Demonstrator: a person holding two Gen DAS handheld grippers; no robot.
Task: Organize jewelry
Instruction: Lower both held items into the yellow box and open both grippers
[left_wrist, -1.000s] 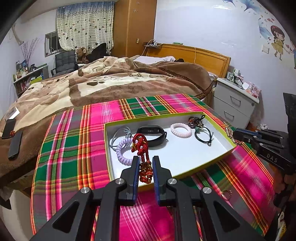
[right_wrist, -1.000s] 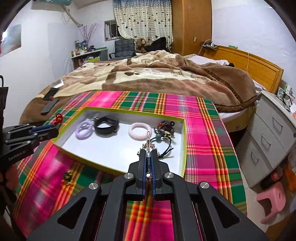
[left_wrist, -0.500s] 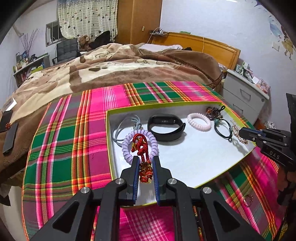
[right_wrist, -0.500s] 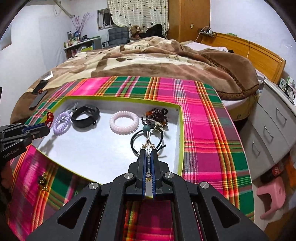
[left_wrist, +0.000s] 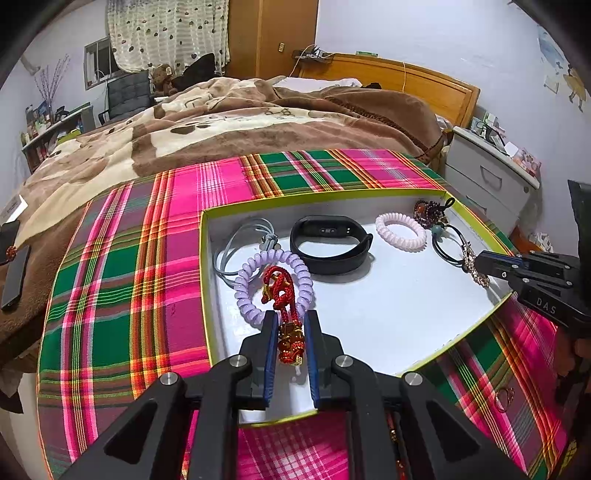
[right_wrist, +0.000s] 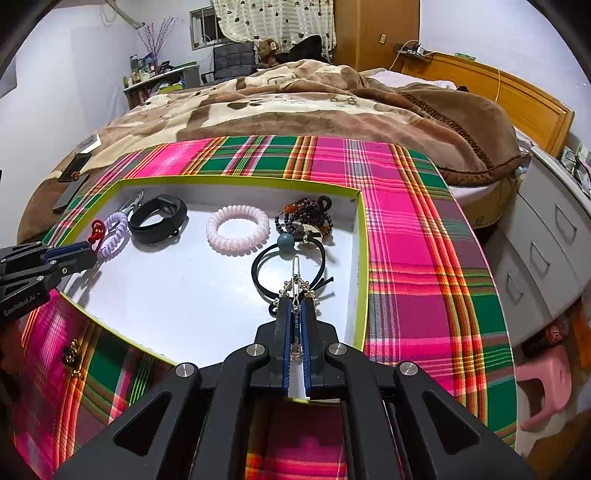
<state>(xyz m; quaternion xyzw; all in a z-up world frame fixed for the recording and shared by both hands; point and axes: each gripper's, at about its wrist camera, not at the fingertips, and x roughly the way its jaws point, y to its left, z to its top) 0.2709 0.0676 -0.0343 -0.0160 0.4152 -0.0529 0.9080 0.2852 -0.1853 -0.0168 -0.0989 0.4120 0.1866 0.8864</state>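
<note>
Our left hand-held gripper pinches a knotted red cord bracelet with an amber bead, hanging over the white tray beside a coiled lilac hair tie. Our right hand-held gripper clamps nearly shut on a glittery metal chain piece, above a thin black elastic loop. The smooth black band and ridged pink coil lie flat inside the tray, on the plaid-covered desk.

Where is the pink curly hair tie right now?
The pink hair tie lies inside the white box, toward its back wall in the right wrist view, between the black watch band and the dark bead bracelet.
</note>
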